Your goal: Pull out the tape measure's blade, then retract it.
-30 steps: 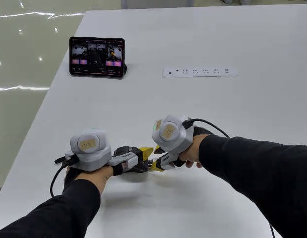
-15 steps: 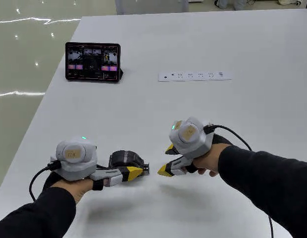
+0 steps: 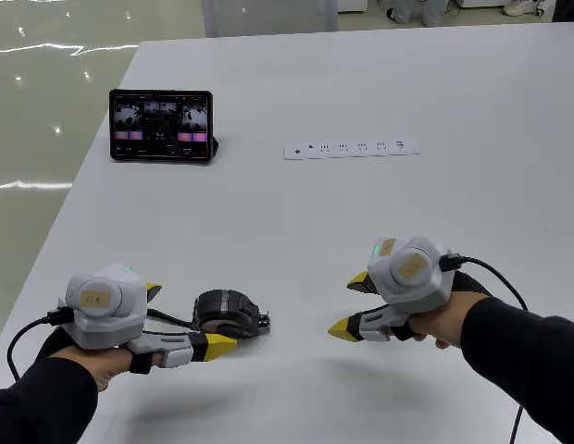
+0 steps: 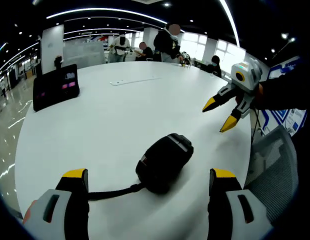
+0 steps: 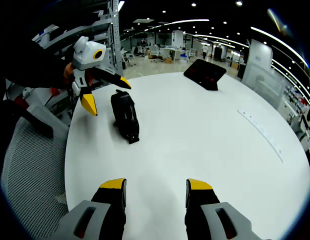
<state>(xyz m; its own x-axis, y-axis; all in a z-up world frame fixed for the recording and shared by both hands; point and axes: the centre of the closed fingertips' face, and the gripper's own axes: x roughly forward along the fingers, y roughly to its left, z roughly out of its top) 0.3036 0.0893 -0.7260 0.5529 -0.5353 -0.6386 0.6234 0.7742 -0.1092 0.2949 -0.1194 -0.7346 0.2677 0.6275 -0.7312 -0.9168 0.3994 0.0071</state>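
1. The left gripper is released, with its yellow-tipped jaws standing wide apart. The tape measure lies between them on the table, and neither jaw presses on it.
2. The tape measure is a black case resting flat. A black strap runs from it toward one jaw of the left gripper; I cannot tell whether the strap touches that jaw.
3. The right gripper is released too, with nothing between its parted jaws. It is held well apart from the tape measure, and its tips point toward the case.
4. The table under the tape measure is plain white and matte.
5. Well beyond the tape measure, near the table's edge, a tablet stands propped up with its screen lit.
6. Also well beyond the tape measure, a white power strip lies flat.
7. Past the table edge on the tape measure's side, a glossy floor mirrors streaks of light.
8. In the left gripper view, people stand at the table's end far from the tape measure, under rows of ceiling lights. A grey mesh chair sits close by the table.
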